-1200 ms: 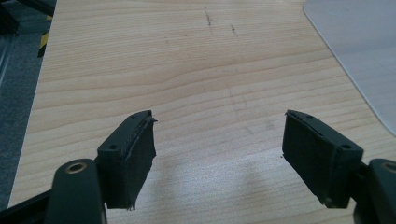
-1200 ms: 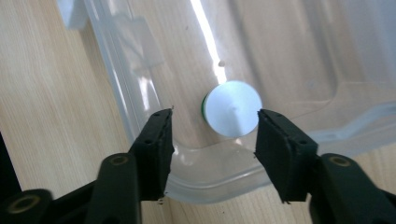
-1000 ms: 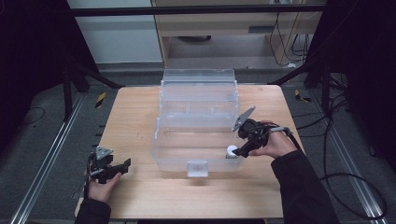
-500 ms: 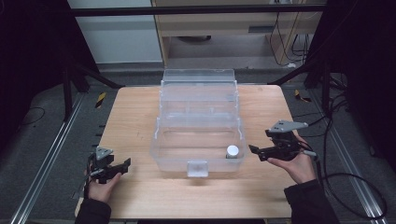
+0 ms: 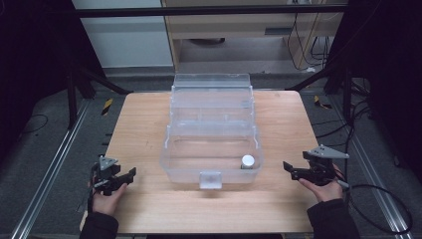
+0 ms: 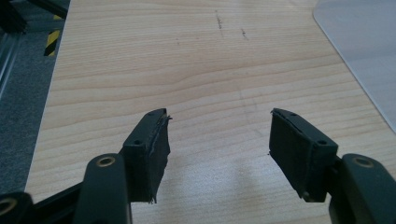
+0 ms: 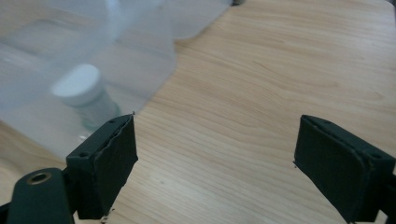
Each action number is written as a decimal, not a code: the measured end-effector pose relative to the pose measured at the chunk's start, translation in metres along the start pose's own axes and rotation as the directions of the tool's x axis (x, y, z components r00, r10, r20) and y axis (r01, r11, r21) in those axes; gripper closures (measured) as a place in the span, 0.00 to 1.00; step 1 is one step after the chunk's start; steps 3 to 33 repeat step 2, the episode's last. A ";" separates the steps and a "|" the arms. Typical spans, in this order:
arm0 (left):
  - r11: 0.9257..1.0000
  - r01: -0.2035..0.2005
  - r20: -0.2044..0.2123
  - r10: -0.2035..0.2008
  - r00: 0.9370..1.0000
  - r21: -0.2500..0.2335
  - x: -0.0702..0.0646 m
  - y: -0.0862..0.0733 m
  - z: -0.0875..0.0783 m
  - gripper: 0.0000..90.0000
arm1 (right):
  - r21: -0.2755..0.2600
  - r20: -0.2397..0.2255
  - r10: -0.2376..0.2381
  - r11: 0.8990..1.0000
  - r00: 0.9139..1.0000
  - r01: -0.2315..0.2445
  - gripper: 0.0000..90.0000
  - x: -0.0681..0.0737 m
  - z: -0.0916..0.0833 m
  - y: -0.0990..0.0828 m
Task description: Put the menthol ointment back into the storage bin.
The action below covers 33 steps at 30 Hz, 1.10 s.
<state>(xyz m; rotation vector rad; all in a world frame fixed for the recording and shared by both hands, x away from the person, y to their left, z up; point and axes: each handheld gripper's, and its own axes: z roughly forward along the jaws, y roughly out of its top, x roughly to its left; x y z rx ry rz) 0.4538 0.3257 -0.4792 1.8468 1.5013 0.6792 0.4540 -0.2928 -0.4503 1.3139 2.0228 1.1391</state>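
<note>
So the clear plastic bin (image 5: 211, 144) sits in the middle of the wooden table (image 5: 149, 119), lid flipped back toward the far edge, and there's a small white-capped jar (image 5: 247, 162) standing upright inside it, tucked into the near right corner. From the right gripper view you can see that jar (image 7: 84, 95) through the bin wall (image 7: 140, 60), a bit blurry, just past the left jaw. The right gripper (image 5: 298, 173) is outside the bin, near the table's right edge, held in the person's right hand (image 5: 321, 186), jaws spread wide with nothing but bare wood between them. The left gripper (image 5: 122, 178) sits near the front left corner of the table in the left hand (image 5: 104, 199), well apart from the bin, and its jaws are also spread with nothing in them.
</note>
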 end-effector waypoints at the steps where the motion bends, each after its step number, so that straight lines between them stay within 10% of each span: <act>1: 1.000 0.000 -0.005 0.000 1.000 -0.002 0.001 0.000 0.000 0.42 | 0.008 0.008 0.024 1.000 1.000 -0.024 0.15 -0.005 0.005 -0.010; 33: 1.000 0.000 -0.005 0.000 1.000 -0.002 0.001 0.000 0.000 0.41 | 0.008 0.008 0.024 1.000 1.000 -0.024 0.15 -0.005 0.005 -0.010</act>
